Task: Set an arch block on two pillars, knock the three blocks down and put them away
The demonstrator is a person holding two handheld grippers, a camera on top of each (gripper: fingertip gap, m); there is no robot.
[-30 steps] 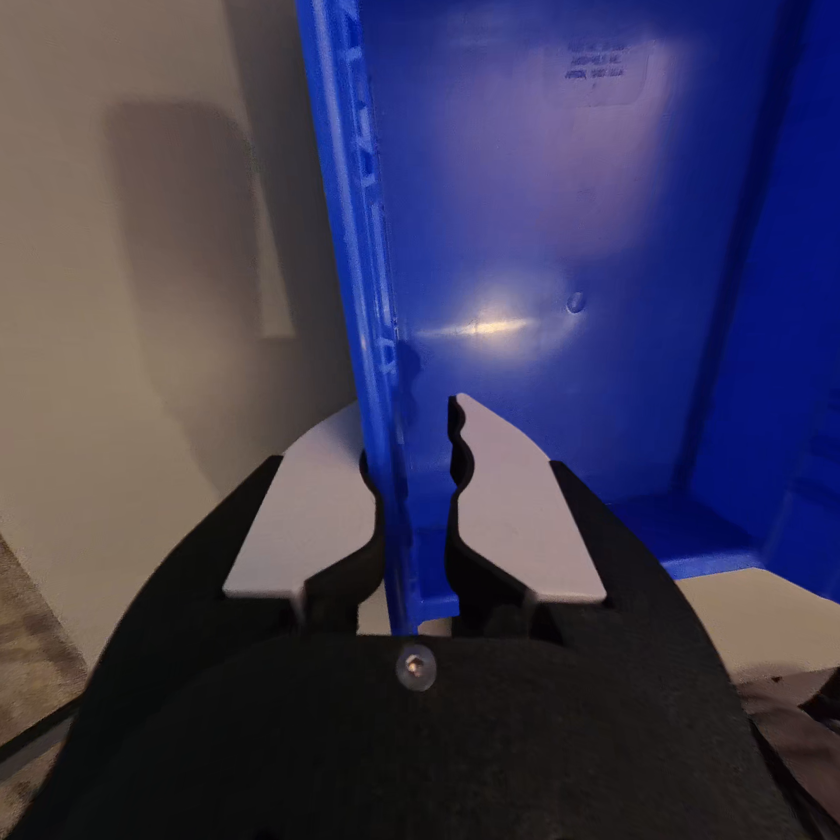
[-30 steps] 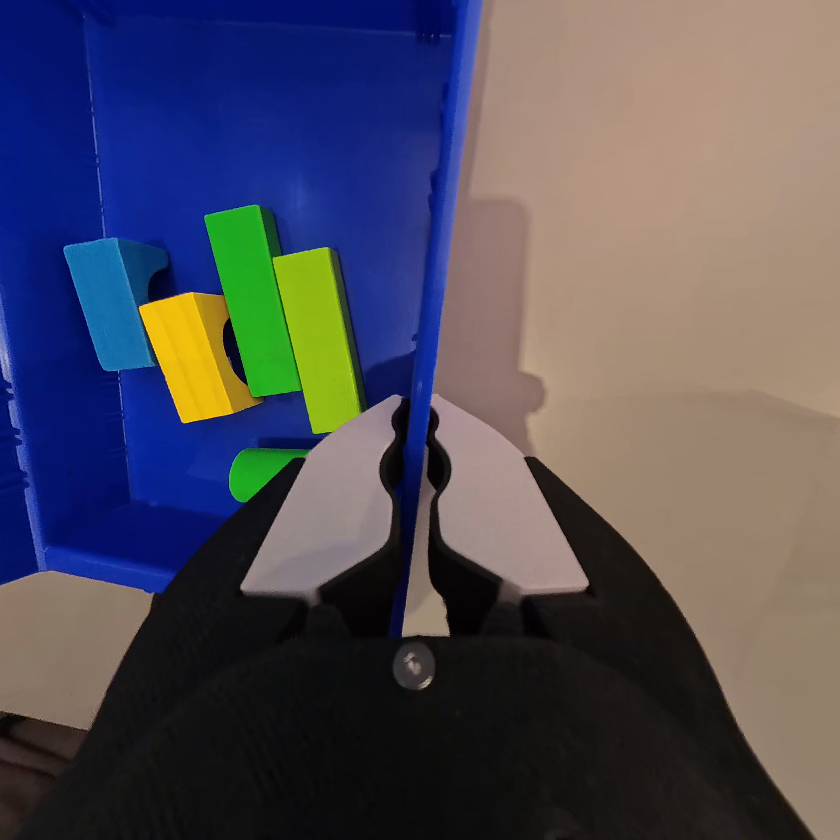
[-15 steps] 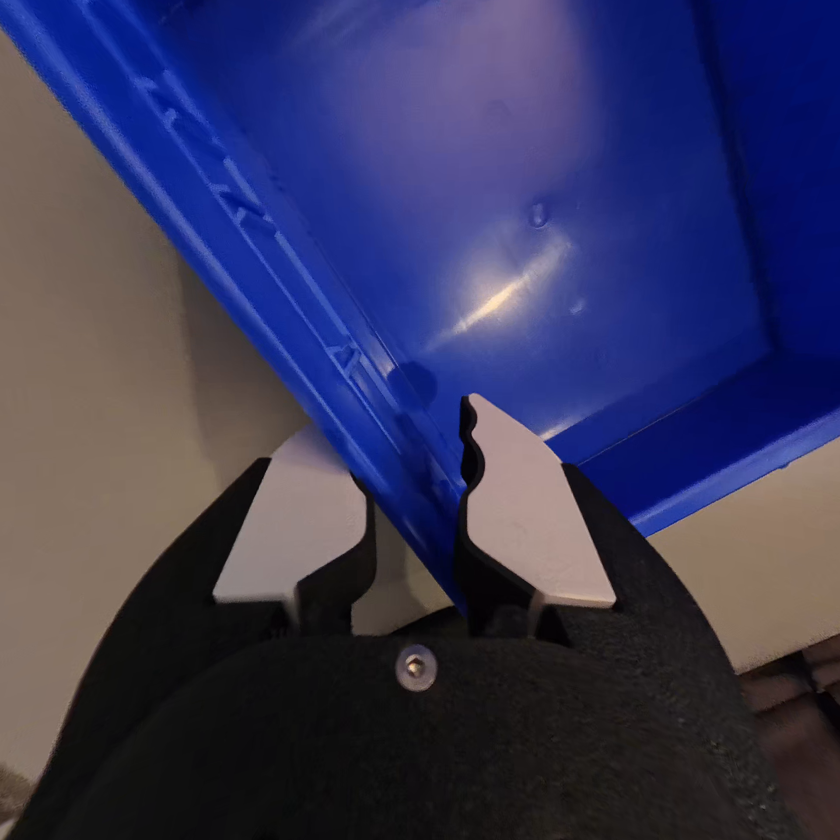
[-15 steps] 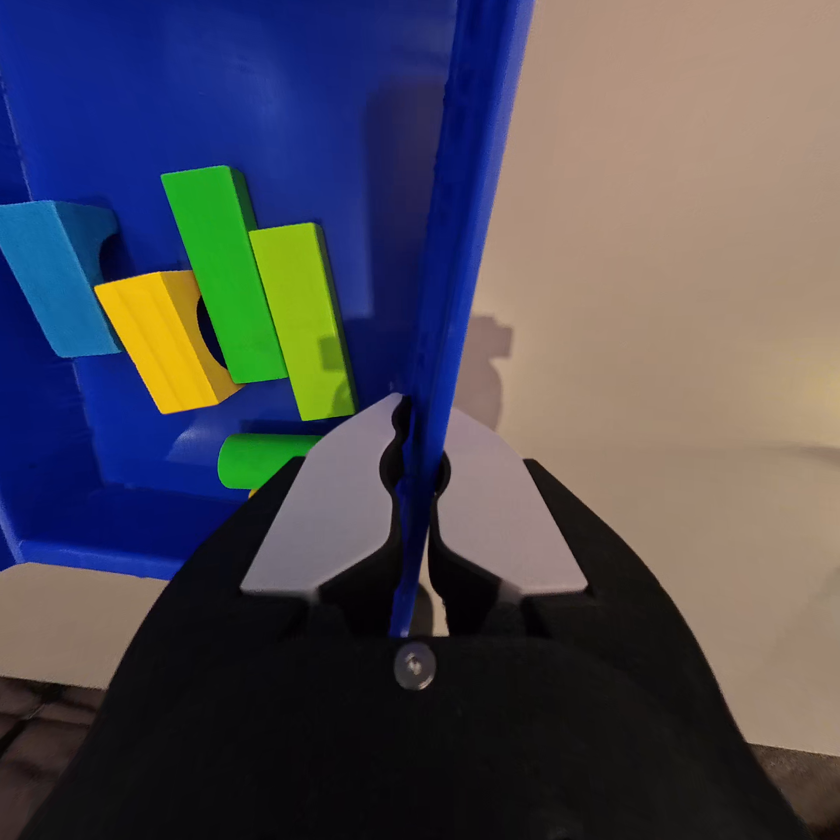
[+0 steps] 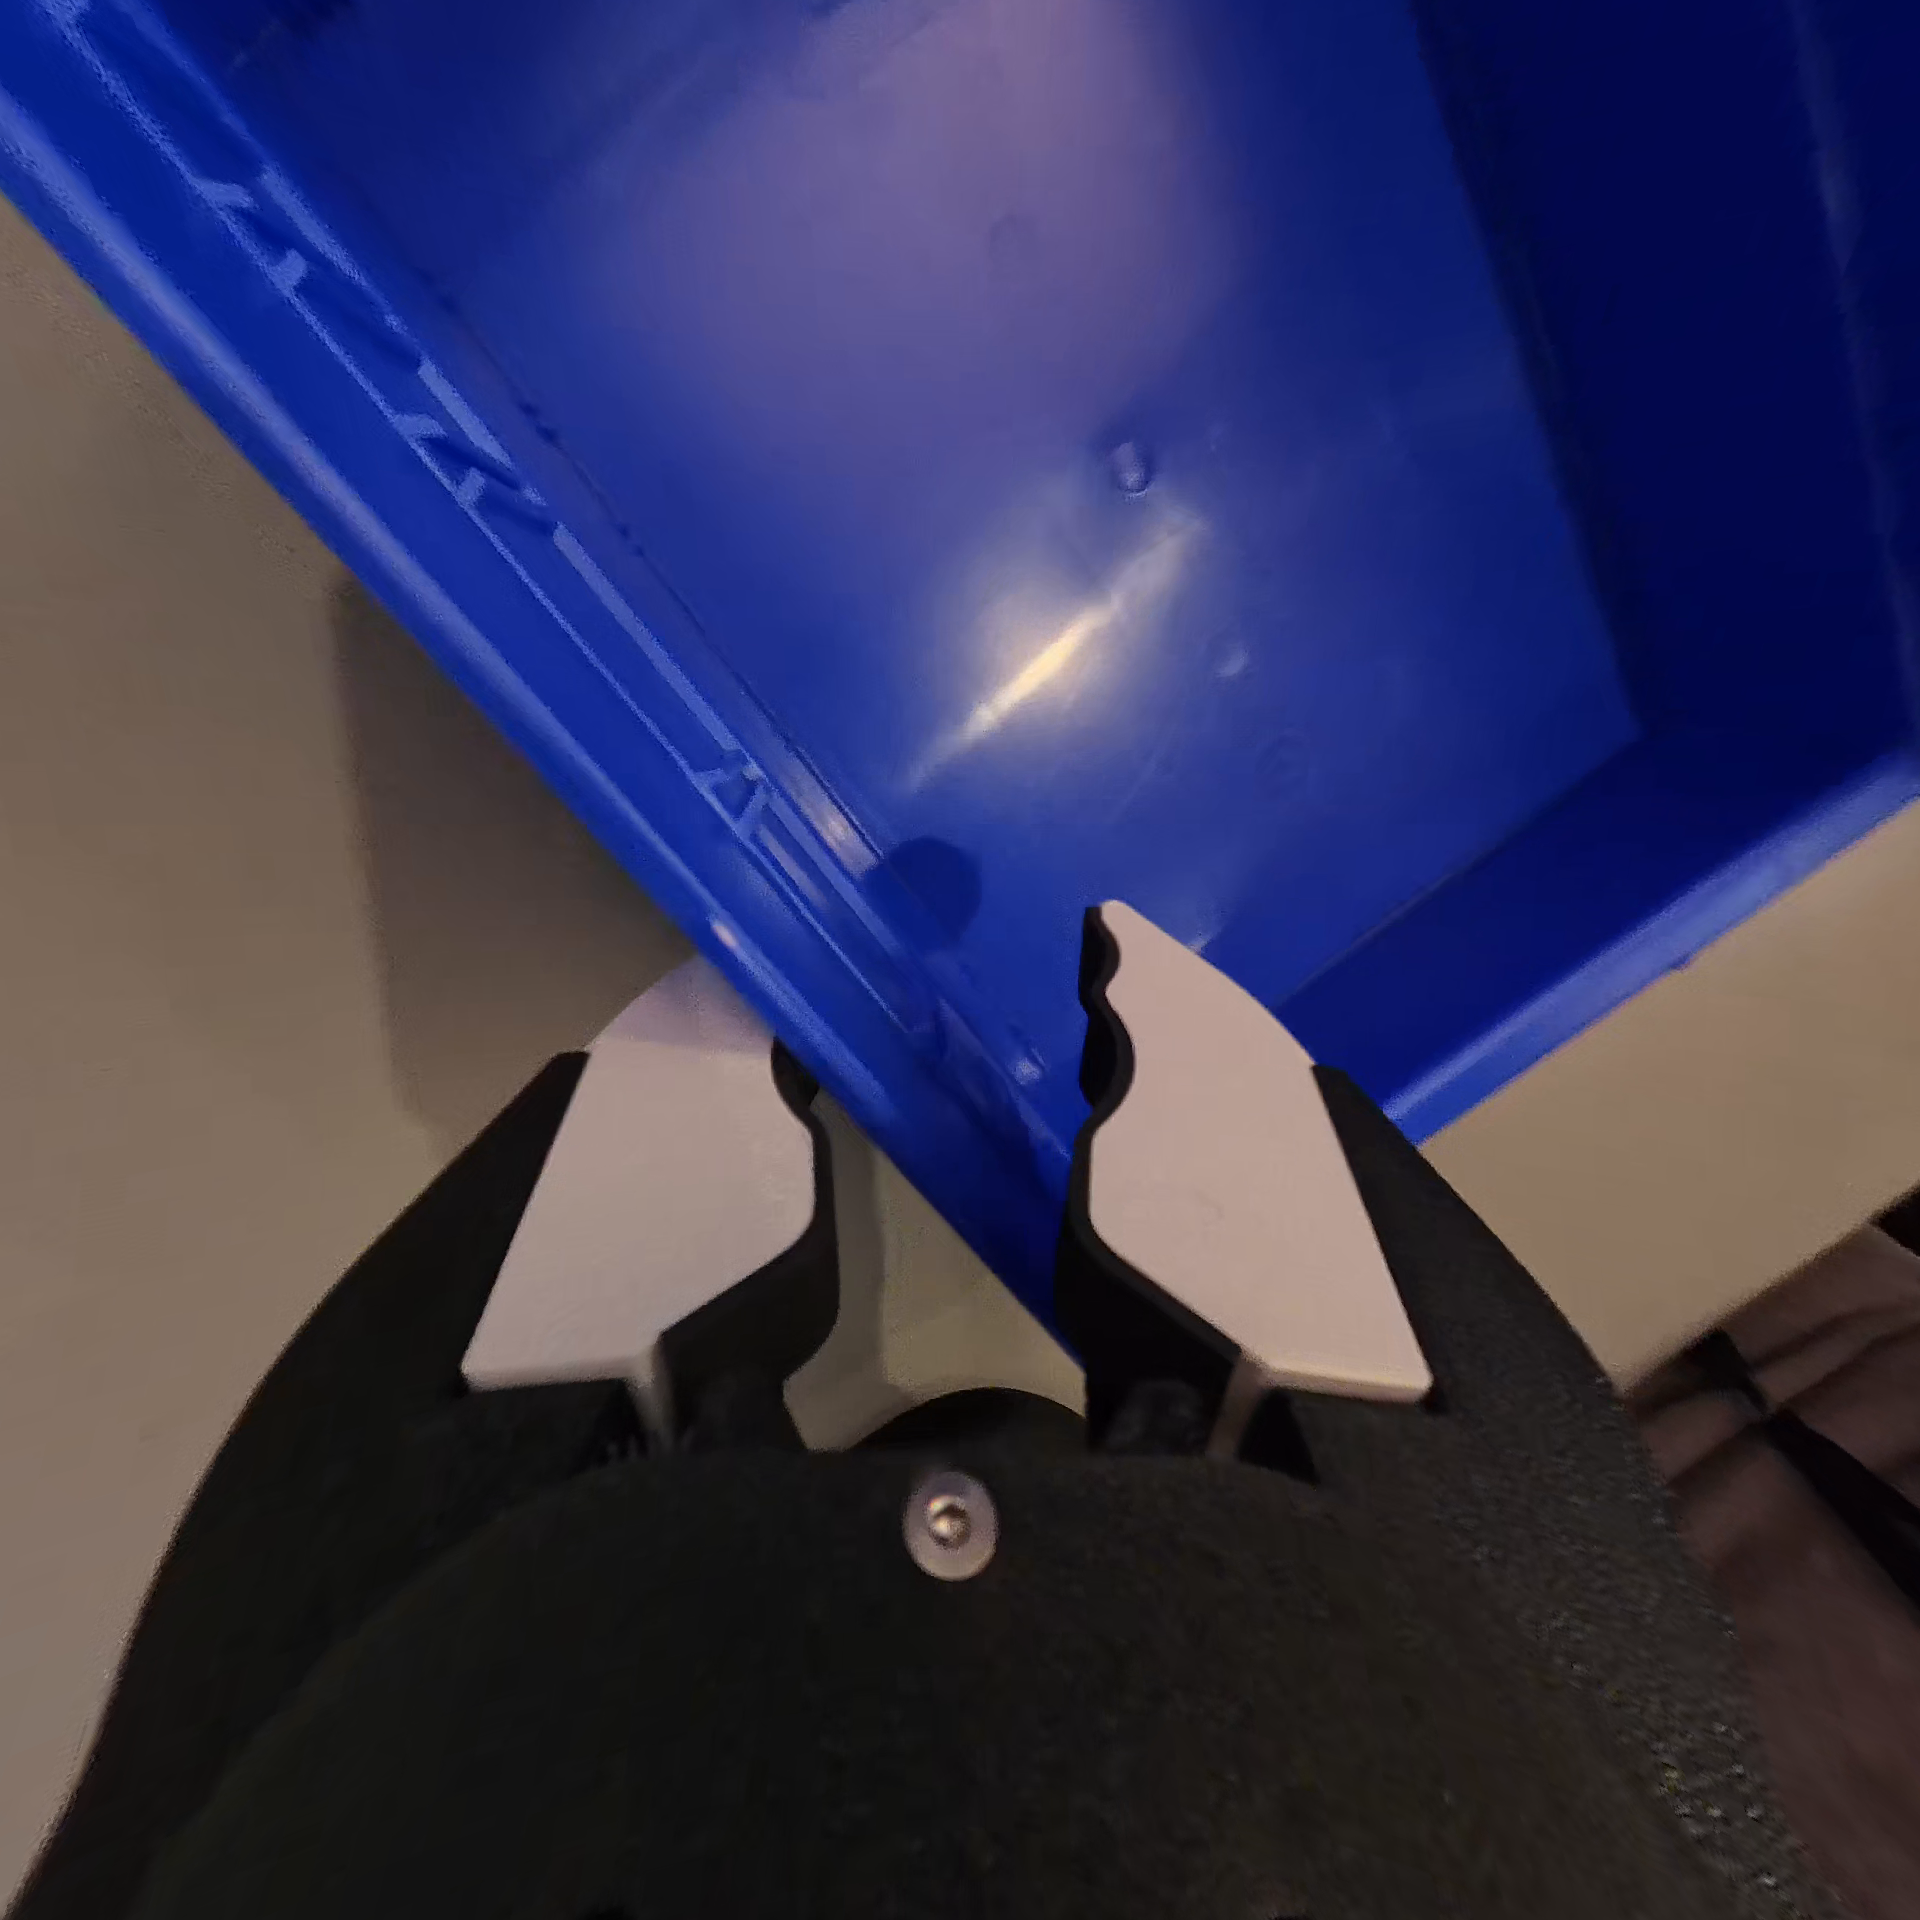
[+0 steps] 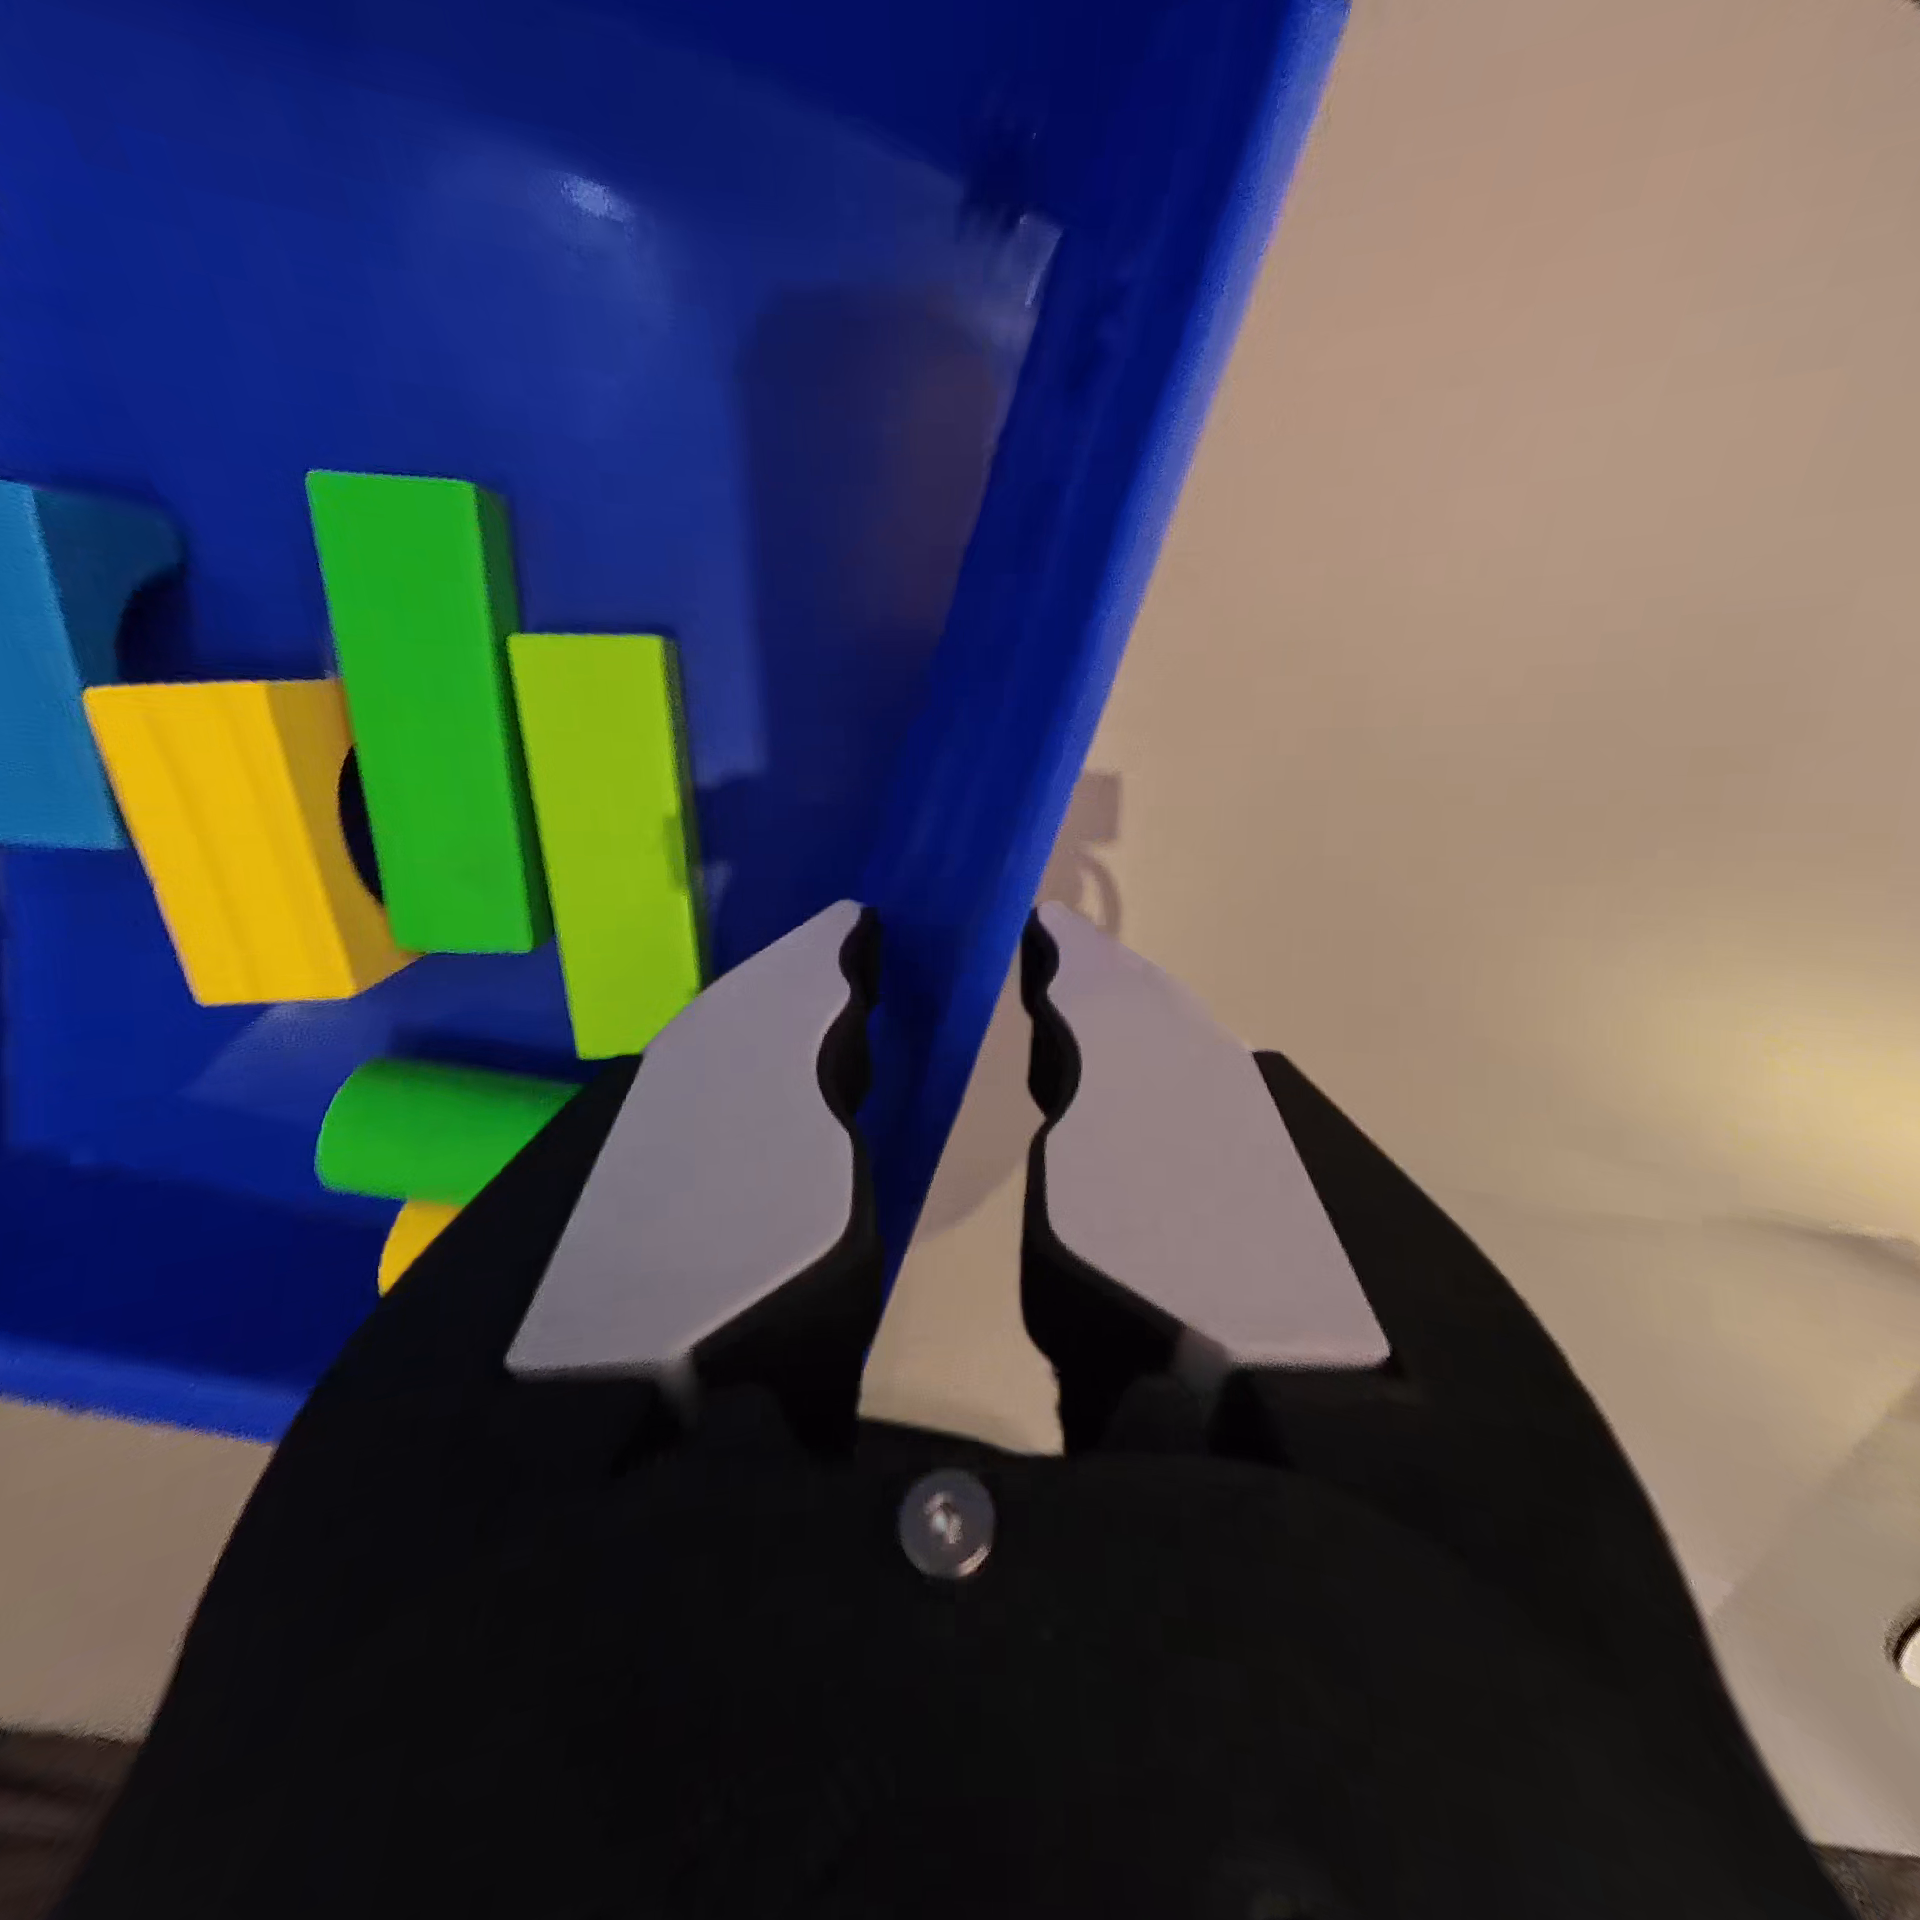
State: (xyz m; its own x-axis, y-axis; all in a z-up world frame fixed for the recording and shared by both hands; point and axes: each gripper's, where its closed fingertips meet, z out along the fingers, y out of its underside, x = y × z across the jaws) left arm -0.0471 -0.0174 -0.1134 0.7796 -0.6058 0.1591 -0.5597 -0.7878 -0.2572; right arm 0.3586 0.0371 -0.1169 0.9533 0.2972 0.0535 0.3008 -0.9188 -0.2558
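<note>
**Between both sets of fingers: the side walls of the blue bin**

Between the fingers of the right gripper point(image 6: 948, 920) runs the right wall of the blue bin point(image 6: 1049, 644), its rim passing straight down the gap. The jaws stand slightly apart with space on either side of the wall, so they bracket it rather than pinch it. The left gripper point(image 5: 935, 951) straddles the opposite wall the same way, jaws parted, the rim slanting up and to the left.

The blocks lie inside the bin, left of the right fingers. The dark green block point(image 6: 426, 707) and the light green block point(image 6: 613, 831) lie side by side, long axes pointing away from the gripper, roughly parallel to the wall. The yellow arch point(image 6: 239, 842) touches the dark green block, and a blue arch point(image 6: 52, 675) sits beyond it. A green cylinder point(image 6: 436, 1132) lies crosswise nearest the fingers.

The right gripper is nearer, so I judge the first pick is its own.
</note>
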